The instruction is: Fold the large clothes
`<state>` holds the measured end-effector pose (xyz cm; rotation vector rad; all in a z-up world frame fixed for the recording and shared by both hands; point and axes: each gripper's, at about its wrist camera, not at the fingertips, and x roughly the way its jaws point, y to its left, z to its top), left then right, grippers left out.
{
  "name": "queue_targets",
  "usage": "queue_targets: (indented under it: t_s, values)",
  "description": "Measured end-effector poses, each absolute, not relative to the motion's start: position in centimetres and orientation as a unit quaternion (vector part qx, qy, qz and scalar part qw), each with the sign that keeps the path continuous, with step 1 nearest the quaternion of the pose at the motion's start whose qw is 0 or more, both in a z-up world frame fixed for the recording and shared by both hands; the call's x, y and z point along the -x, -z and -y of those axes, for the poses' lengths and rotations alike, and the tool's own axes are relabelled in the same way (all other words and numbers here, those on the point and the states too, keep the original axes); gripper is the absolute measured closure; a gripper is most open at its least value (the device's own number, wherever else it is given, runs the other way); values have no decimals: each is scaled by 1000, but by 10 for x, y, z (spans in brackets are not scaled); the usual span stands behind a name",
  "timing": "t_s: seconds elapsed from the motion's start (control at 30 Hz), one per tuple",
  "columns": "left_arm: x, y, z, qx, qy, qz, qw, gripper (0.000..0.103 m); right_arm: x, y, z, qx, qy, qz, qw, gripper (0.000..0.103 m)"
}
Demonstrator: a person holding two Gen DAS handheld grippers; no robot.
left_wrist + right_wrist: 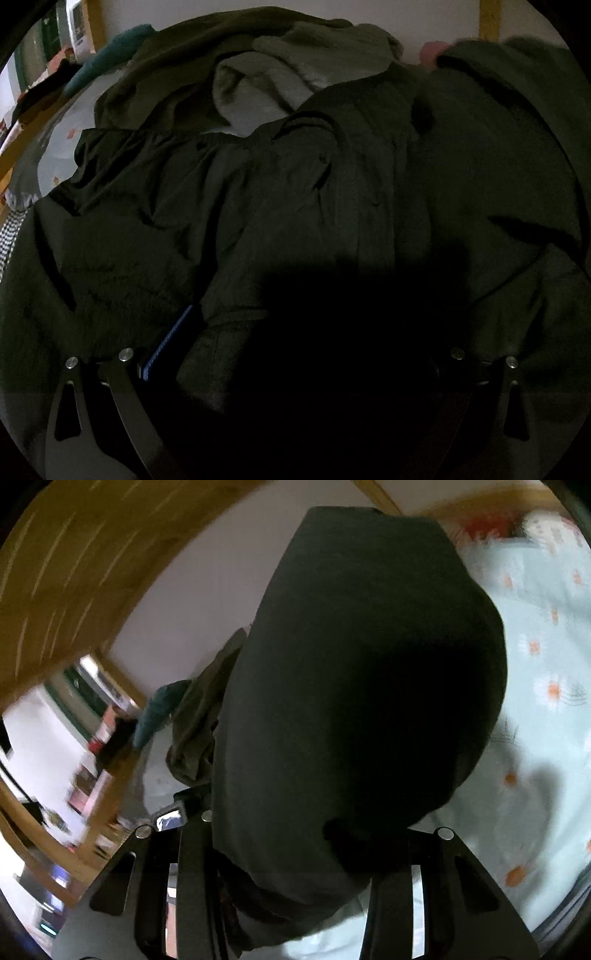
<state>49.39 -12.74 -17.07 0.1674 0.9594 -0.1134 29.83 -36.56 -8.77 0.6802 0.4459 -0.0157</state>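
Up close, the left gripper (295,369) is pressing low into a crumpled dark green jacket of thin, wrinkled fabric (280,206), which is filling nearly the whole left wrist view; one blue-edged finger (173,339) is showing beside a fold, but shadow is hiding the tips, so I cannot tell whether this tong is released or clenched. Behind the jacket, a grey fleecy lining (258,85) is lying exposed, and a teal cloth (107,55) is resting off to the side. Meanwhile the right gripper (295,853) is pinching a dark bulging fold of fabric (354,664), which is hanging lifted above a pale blue bedsheet with orange flower prints (546,657), with a wooden bed frame (74,565) curving beyond.
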Motion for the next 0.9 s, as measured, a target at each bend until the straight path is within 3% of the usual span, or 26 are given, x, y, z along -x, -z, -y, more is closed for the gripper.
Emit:
queue_targets:
  t_s: [0.3, 0.4, 0.53, 0.63, 0.77, 0.9]
  values:
    - [-502, 167, 123, -81, 68, -490, 865, 5, -307, 32, 268, -115, -2, -187, 976, 64]
    - [-494, 148, 104, -47, 83, -502, 859, 6, -309, 20, 256, -103, -4, -176, 979, 64]
    - [-467, 97, 25, 34, 49, -440, 896, 6, -308, 21, 262, -115, 0, -182, 977, 64]
    - [-454, 81, -33, 7, -58, -394, 917, 6, -301, 22, 278, -128, 9, -179, 975, 64]
    - [-477, 133, -66, -34, -97, -453, 885, 6, -297, 21, 266, -114, 11, -170, 979, 64]
    - [-472, 156, -61, -40, -112, -418, 900, 6, -297, 14, 218, -26, 13, -157, 987, 64]
